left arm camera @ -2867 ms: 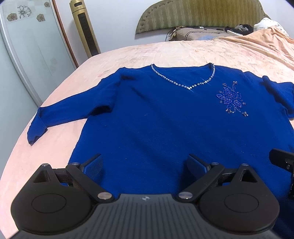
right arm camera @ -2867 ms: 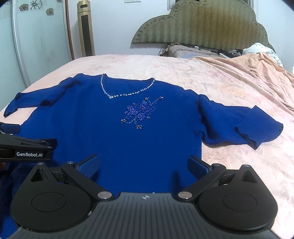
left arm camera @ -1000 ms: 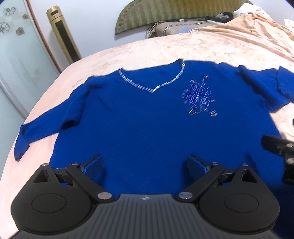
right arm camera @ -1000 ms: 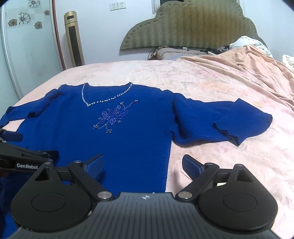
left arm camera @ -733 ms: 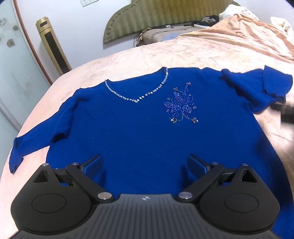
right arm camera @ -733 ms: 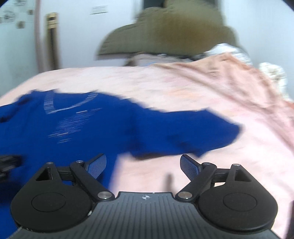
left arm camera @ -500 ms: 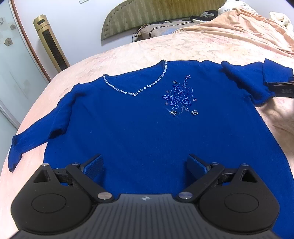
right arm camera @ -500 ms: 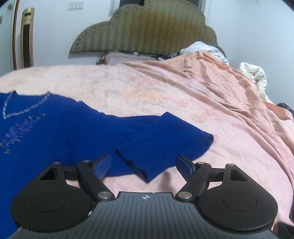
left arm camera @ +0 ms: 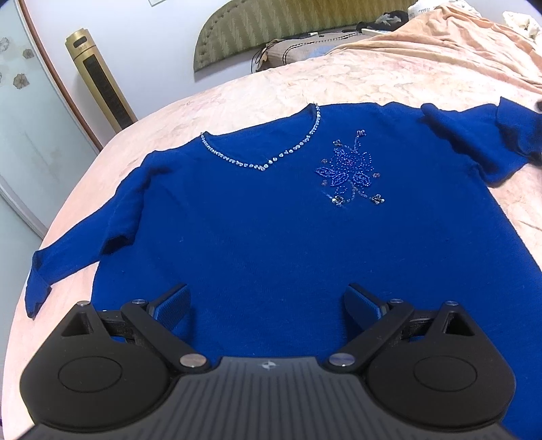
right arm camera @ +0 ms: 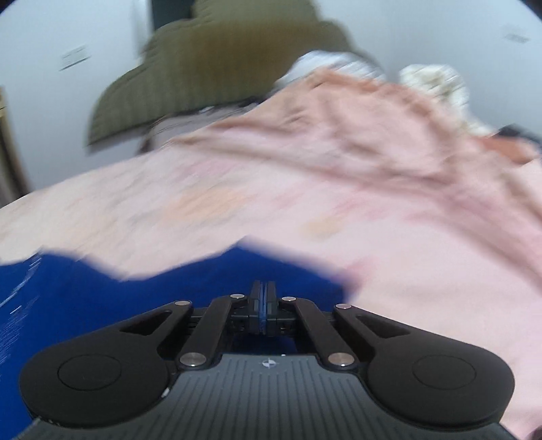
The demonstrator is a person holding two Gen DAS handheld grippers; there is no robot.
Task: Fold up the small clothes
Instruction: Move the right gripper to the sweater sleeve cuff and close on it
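Blue sweater (left arm camera: 271, 243) lies flat on a pink bed (left arm camera: 257, 94). Left gripper (left arm camera: 267, 303) hovers released above its near hem. Right gripper (right arm camera: 263, 291) is clenched at the sleeve; blur hides whether cloth is caught.

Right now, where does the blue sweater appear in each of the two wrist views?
Left wrist view: the blue sweater fills the middle, lying flat with its front up, above the open left gripper.
Right wrist view: it is blurred at lower left, reaching up to the shut fingers.
Shared landmark: the green headboard.
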